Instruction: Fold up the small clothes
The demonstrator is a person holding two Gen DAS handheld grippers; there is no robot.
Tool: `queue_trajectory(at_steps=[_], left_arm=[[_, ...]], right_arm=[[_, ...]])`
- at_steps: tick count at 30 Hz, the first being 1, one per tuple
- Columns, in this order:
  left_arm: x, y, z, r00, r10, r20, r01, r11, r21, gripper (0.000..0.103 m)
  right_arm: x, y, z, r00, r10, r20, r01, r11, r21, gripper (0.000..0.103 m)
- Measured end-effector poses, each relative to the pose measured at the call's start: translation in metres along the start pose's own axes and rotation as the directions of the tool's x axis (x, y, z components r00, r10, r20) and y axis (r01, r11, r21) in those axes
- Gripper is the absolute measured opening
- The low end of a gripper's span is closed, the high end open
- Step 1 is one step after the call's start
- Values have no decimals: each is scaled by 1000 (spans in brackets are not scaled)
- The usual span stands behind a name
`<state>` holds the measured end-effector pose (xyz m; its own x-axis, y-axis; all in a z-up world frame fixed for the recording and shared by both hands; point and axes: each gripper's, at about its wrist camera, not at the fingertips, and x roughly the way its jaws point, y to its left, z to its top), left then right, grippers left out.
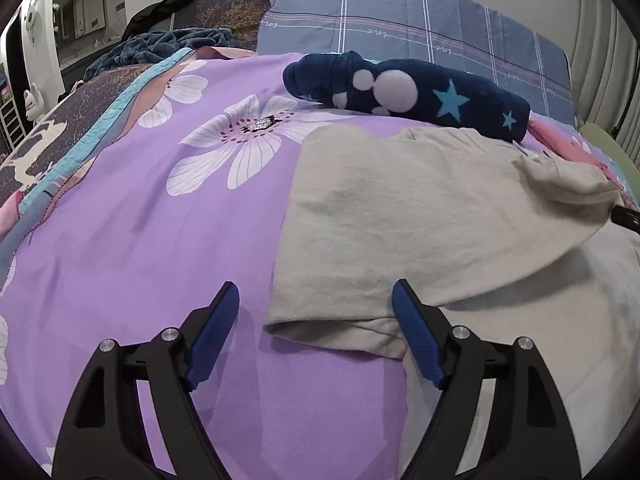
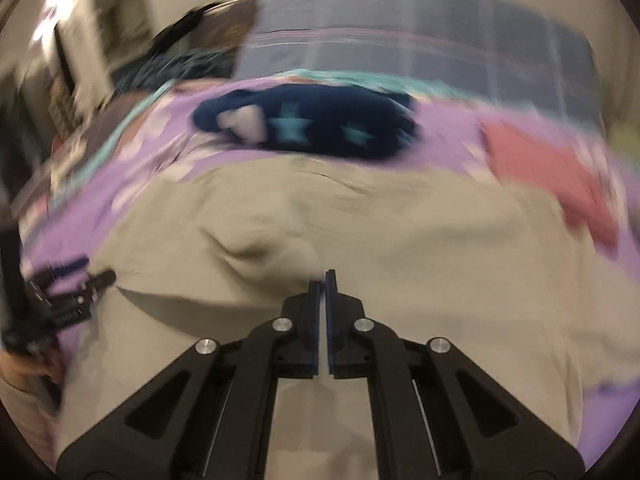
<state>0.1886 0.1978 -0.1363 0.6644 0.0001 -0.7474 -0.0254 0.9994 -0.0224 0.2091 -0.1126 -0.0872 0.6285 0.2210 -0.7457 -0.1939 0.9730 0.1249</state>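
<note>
The left wrist view looks forward from just behind its gripper (image 1: 316, 332), low over the bed (image 1: 132, 240), facing the headboard end at 12 o'clock, where the plaid pillow (image 1: 420, 36) lies. It sits close to the beige garment (image 1: 400, 216), whose near hem fills the 5 o'clock area. The right wrist view, heavily blurred, faces the same way from slightly higher, right above the garment (image 2: 400, 232). Both share the garment, the navy star-patterned cloth (image 1: 404, 92) (image 2: 312, 124) near 12 o'clock, the purple bedding and the pillow (image 2: 420, 44). The left gripper (image 2: 60, 296) shows at 9 o'clock in the right view.
</note>
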Motion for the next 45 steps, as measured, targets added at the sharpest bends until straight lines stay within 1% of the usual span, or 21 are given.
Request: queue_trajectory(at_steps=[2, 5, 8, 10, 13, 15, 16, 17, 19, 20, 23, 25, 29, 31, 33, 35, 37, 40, 41, 44, 45], left_arm=[[-1, -3, 0, 1000, 6, 2, -6, 1000, 15, 79], [-1, -5, 0, 1000, 14, 2, -14, 1000, 26, 80], [0, -4, 0, 1000, 19, -1, -19, 1000, 22, 82], [1, -4, 0, 1000, 20, -4, -20, 1000, 19, 83], [1, -3, 0, 1000, 17, -5, -17, 1000, 14, 84], [2, -1, 0, 1000, 9, -9, -8, 1000, 7, 85], [2, 0, -1, 1000, 5, -11, -5, 1000, 3, 85], [3, 0, -1, 1000, 2, -13, -2, 1000, -2, 86], [3, 2, -1, 1000, -7, -16, 7, 1000, -12, 86], [3, 3, -1, 1000, -8, -16, 7, 1000, -13, 87], [3, 3, -1, 1000, -7, -15, 7, 1000, -12, 87], [4, 3, -1, 1000, -7, -16, 7, 1000, -12, 87], [3, 4, -1, 1000, -9, -15, 9, 1000, -11, 87], [1, 3, -2, 1000, -17, -13, 17, 1000, -2, 87], [-1, 1, -2, 1000, -25, -13, 25, 1000, 11, 87], [-2, -1, -2, 999, -30, -13, 30, 999, 22, 87], [-2, -1, -3, 999, -36, -16, 36, 999, 28, 87], [-1, 3, -3, 998, -50, -22, 51, 999, 18, 87], [0, 5, -3, 998, -50, -25, 50, 999, 15, 87], [-1, 6, -4, 999, -34, -23, 34, 999, 24, 90], [-2, 5, -4, 999, -30, -21, 31, 999, 30, 90]], right_arm=[[-4, -43, -14, 998, 30, -63, -21, 990, 138, 9], [-2, -78, -31, 990, 70, -124, -37, 968, 246, 33], [-2, -87, -35, 990, 96, -106, -65, 961, 270, 36], [-1, -73, -25, 989, 124, -77, -106, 972, 208, 45], [4, -26, -11, 986, 157, -63, -157, 988, 5, 66], [9, 15, -11, 986, 152, -74, -163, 972, -171, 77], [17, 44, -15, 992, 96, -81, -116, 945, -305, 77], [27, 64, -18, 998, 15, -69, -41, 917, -396, 76], [47, 81, -21, 992, -119, -42, 86, 882, -464, 61], [56, 78, -17, 987, -150, -51, 113, 892, -439, 39], [54, 22, 4, 985, -134, -114, 117, 983, -145, 13], [43, -31, 9, 987, -63, -149, 80, 990, 113, 14], [24, -108, -6, 984, 77, -159, 1, 897, 442, 27], [19, -116, -9, 982, 121, -148, -43, 894, 446, 32], [16, -104, -6, 982, 142, -126, -88, 927, 366, 60], [20, -91, -3, 971, 203, -127, -160, 944, 290, 71], [36, -77, 4, 959, 240, -154, -199, 950, 239, 71], [58, -62, 11, 961, 237, -143, -203, 955, 218, 72], [63, -55, 14, 966, 225, -130, -200, 962, 184, 64], [74, -30, 22, 980, 146, -133, -141, 989, 48, 4], [76, -26, 25, 979, 156, -131, -151, 987, 48, 4]])
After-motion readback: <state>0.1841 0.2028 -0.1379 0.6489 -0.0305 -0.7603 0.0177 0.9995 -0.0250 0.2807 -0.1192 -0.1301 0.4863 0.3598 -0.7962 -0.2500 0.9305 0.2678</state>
